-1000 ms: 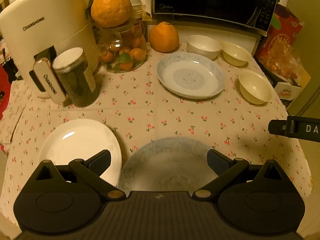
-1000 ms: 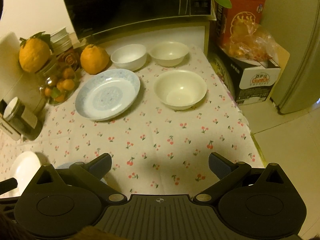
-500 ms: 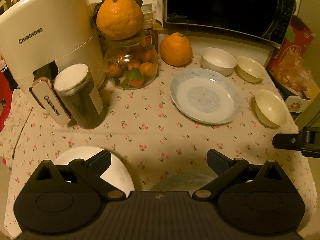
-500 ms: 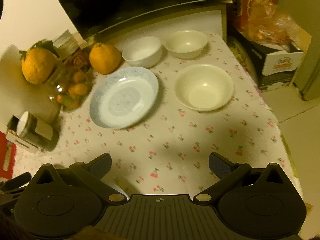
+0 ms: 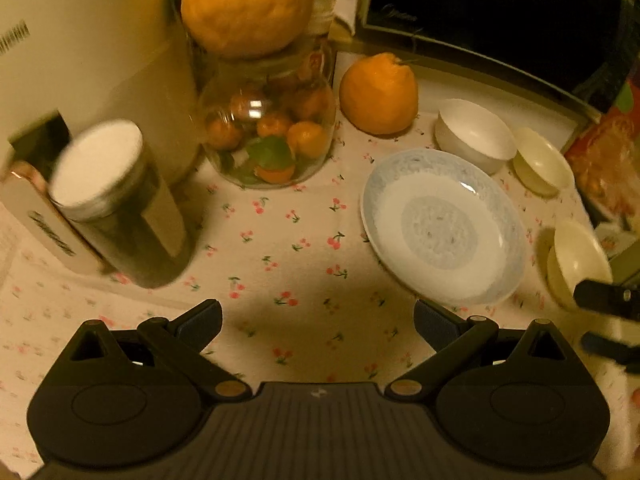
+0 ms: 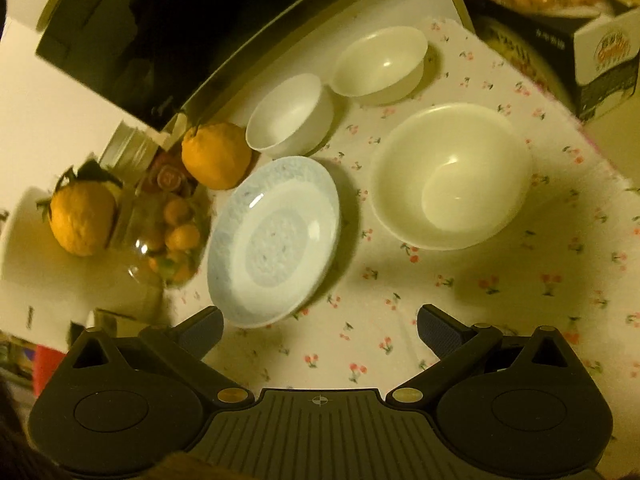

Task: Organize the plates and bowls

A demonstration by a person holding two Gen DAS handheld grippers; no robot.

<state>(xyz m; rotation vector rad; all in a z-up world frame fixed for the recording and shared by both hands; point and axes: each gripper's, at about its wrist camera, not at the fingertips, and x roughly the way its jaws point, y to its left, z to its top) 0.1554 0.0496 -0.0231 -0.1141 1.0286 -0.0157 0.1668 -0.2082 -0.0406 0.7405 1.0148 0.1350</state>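
You have pushed both tongs forward: the near plates are out of view. Your left tongs (image 5: 318, 318) and right tongs (image 6: 320, 324) gape wide, empty; the blue plate (image 6: 274, 240) lies just ahead, the big bowl (image 6: 450, 176) ahead-right, so stacking can begin.

Blurred canister (image 5: 116, 200); microwave (image 5: 500, 20) cropped.

Both wrist views look down over the table, sharing the blue plate (image 5: 442, 226) (image 6: 274, 240).
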